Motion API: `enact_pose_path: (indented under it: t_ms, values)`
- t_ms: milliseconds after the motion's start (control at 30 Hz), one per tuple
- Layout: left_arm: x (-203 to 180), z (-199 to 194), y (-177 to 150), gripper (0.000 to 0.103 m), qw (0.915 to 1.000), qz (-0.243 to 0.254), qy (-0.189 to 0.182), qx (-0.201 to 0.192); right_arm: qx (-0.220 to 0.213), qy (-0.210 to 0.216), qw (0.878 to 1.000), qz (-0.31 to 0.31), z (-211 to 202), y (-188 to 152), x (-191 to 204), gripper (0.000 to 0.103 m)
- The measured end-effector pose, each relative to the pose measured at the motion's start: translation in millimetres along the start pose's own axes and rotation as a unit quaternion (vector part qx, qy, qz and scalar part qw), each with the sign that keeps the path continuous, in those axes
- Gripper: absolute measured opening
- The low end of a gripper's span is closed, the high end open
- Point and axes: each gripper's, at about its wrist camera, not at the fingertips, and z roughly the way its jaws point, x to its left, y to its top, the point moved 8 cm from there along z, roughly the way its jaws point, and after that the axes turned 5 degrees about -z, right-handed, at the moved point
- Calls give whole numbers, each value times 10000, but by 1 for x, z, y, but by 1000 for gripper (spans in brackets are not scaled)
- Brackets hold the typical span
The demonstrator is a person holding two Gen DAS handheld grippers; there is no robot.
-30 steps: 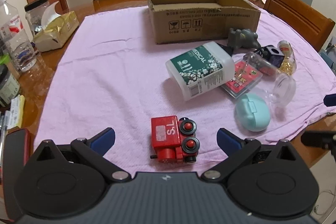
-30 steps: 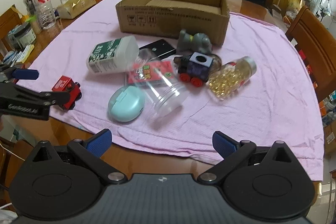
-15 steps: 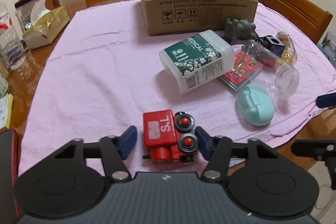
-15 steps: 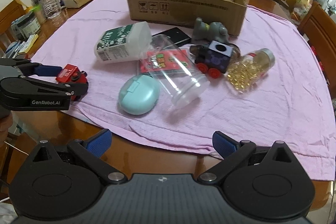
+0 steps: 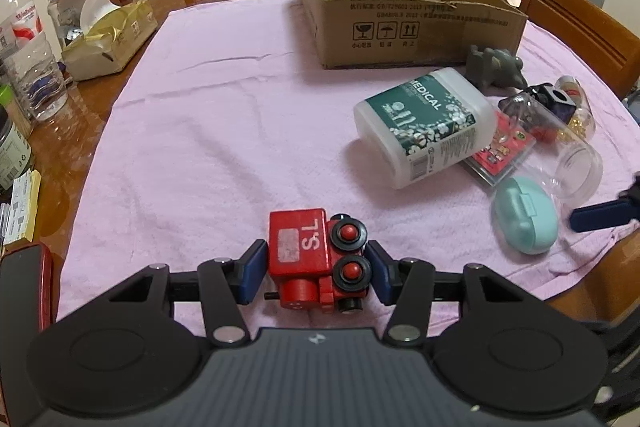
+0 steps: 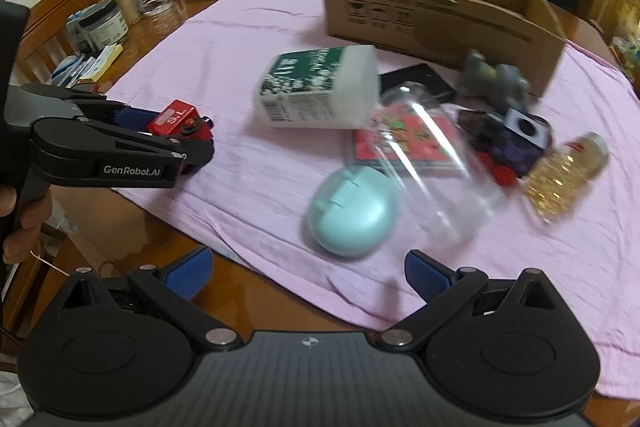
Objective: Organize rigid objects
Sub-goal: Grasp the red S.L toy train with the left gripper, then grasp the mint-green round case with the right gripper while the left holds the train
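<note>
Red toy train: a small red locomotive (image 5: 316, 259) marked "S.L", lying on its side with two black wheels facing up, on the pink cloth (image 5: 208, 147) near its front edge, right between the left gripper's pads
Left gripper: the left gripper (image 5: 316, 269) has just been closing and now pinches the red toy train, one blue pad on each side of it; in the right wrist view the same gripper (image 6: 188, 143) comes in from the left edge with the train (image 6: 178, 121) at its tip, and a hand (image 6: 24, 215) holds its handle
Right gripper: the right gripper (image 6: 306, 273) stands spread wide with nothing between its blue pads, low over the table edge, the mint case just ahead of it
Mint case: an egg-shaped mint-green case (image 5: 524, 221) lies ahead and to the right of the left gripper, with a blue fingertip of the other gripper just beside it
Clear jar: a clear plastic jar (image 6: 428, 167) lies on its side next to the mint case, over a red card pack (image 6: 400, 143)
Medical bottle: a white bottle with a green "MEDICAL" label (image 5: 428, 125) lies on its side further ahead and right
Farther right: a grey animal figure (image 5: 496, 67), a dark purple toy train (image 6: 508, 143) and a capsule bottle (image 6: 568, 171)
Cardboard box: an open box (image 5: 408, 23) sits at the far side of the cloth
Left of cloth: a gold tissue pack (image 5: 108, 39) and a water bottle (image 5: 28, 51) on the wooden table (image 5: 56, 147)
</note>
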Motion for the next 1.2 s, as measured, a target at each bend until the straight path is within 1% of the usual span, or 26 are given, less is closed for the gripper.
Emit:
enact_pose_path:
  t_ms: [67, 167, 233, 300, 400, 467, 533, 567, 633, 733, 933, 1067, 1200]
  values:
    - [1, -1, 1, 55, 10000, 7, -28, -5, 3, 66, 10000, 26, 7, 5, 3, 103]
    - [3, -2, 3, 60, 10000, 12, -57, -18, 33, 10, 10000, 26, 16, 10, 5, 103]
    - [5, -2, 4, 65, 10000, 32, -55, -39, 21, -7, 10000, 29, 19, 14, 4, 103]
    - [6, -3, 6, 67, 9999, 55, -75, -45, 12, -25, 10000, 33, 24, 18, 2, 103]
    - [7, -3, 7, 67, 9999, 33, -165, -22, 40, -118, 9999, 39, 30, 22, 0, 102]
    - [7, -2, 8, 67, 9998, 49, -196, -14, 22, -221, 9998, 11, 31, 24, -1, 98]
    - [6, -1, 8, 67, 9997, 99, -226, -1, -13, -342, 9994, -2, 30, 25, -2, 90]
    - [6, -1, 8, 67, 9996, 111, -244, 9, -24, -387, 9992, -17, 30, 25, -3, 87]
    - [5, 0, 8, 67, 9995, 115, -286, 34, -34, -462, 9989, -26, 28, 26, -6, 78]
    - [3, 1, 6, 67, 9993, 125, -340, 87, -49, -526, 9986, -26, 27, 26, -10, 72]
    - [2, 2, 2, 67, 9992, 132, -329, 206, -65, -601, 9982, -45, 25, 22, -20, 72]
    - [2, 3, -1, 66, 9991, 53, -311, 277, -82, -619, 9980, -16, 23, 21, -24, 72]
    - [-1, 2, 0, 59, 9990, -6, -316, 307, -106, -637, 9979, -26, 24, 23, -21, 71]
